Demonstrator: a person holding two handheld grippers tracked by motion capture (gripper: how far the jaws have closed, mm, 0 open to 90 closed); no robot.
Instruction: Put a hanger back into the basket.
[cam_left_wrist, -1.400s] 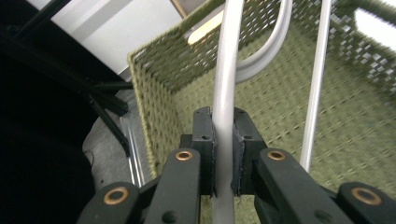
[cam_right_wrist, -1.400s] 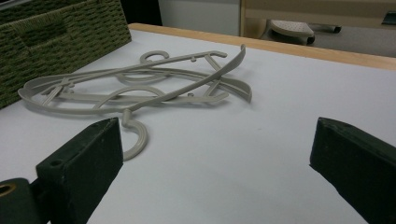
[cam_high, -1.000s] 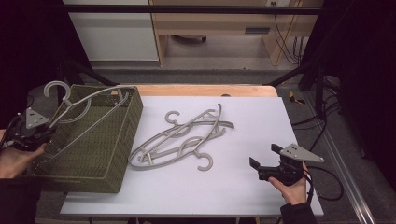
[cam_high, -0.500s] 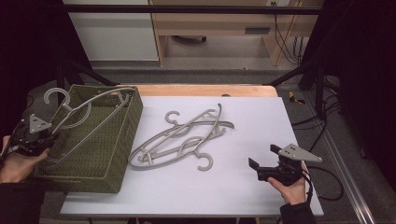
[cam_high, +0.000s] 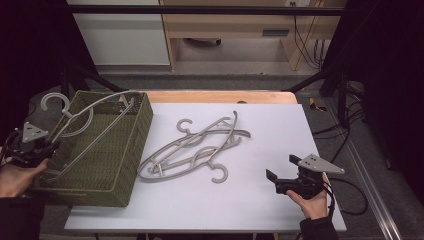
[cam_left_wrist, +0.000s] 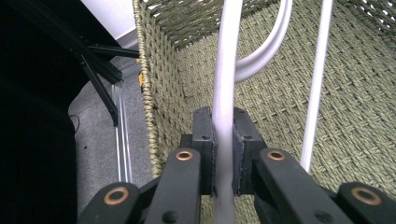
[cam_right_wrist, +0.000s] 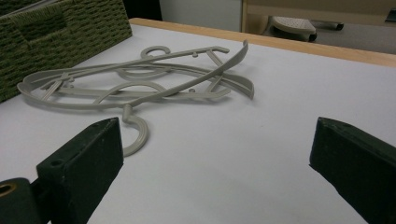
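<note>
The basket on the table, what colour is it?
The basket is olive green, woven all over. The weave shows best in the left gripper view.

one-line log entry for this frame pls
left gripper: shut on hanger over basket | right gripper: open, idle on table | hanger pile: on table

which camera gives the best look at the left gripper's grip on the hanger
The left gripper view: its pads pinch the hanger over the basket. The high view shows the left gripper small and dim. The right gripper view faces the table's hanger pile.
</note>
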